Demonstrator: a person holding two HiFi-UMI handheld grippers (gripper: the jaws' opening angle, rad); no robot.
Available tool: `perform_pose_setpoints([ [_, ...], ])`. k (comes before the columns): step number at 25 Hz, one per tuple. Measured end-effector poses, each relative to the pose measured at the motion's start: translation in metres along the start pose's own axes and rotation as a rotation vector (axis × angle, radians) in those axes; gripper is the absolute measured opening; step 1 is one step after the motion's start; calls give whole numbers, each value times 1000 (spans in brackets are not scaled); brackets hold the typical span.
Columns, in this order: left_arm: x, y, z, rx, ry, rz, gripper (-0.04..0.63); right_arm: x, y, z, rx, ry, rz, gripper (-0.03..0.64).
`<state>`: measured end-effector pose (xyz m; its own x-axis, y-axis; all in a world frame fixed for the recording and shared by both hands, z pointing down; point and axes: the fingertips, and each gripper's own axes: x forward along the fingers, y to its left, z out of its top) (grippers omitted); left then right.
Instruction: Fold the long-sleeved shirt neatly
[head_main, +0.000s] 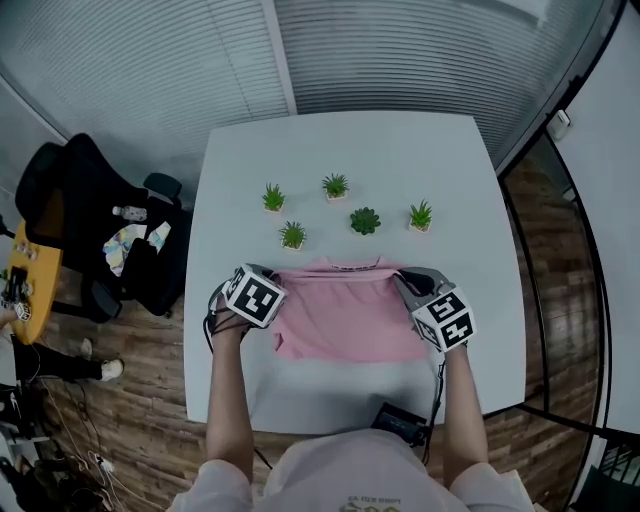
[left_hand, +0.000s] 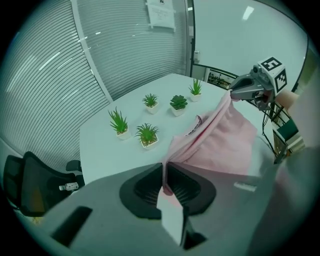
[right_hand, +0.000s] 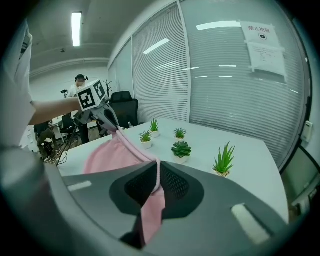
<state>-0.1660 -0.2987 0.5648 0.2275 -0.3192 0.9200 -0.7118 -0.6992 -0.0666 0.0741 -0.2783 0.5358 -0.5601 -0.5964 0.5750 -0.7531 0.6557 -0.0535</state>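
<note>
Shirt (head_main: 345, 315) (pink, long-sleeved) hangs stretched above the white bench (head_main: 450, 180); left gripper (head_main: 262, 278) and right gripper (head_main: 405, 283) each have jaws pinching its upper edge.

Shirt (head_main: 345, 315) lies on table (head_main: 450, 170), plants (head_main: 365, 221) behind it

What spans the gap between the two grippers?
The pink shirt, pinched at each side by the left gripper and the right gripper, as the head view shows.
</note>
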Motion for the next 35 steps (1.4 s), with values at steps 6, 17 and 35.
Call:
perform_pose_setpoints([
  [6,36,17,5,-25,28,24,43,36,-19,-19,26,47,30,32],
  [17,98,29,-2,-27,84,65,52,87,-42,-59,31,146,20,47],
  [35,56,31,0,-188,-186,174,172,36,-60,-40,122,11,-157,144],
])
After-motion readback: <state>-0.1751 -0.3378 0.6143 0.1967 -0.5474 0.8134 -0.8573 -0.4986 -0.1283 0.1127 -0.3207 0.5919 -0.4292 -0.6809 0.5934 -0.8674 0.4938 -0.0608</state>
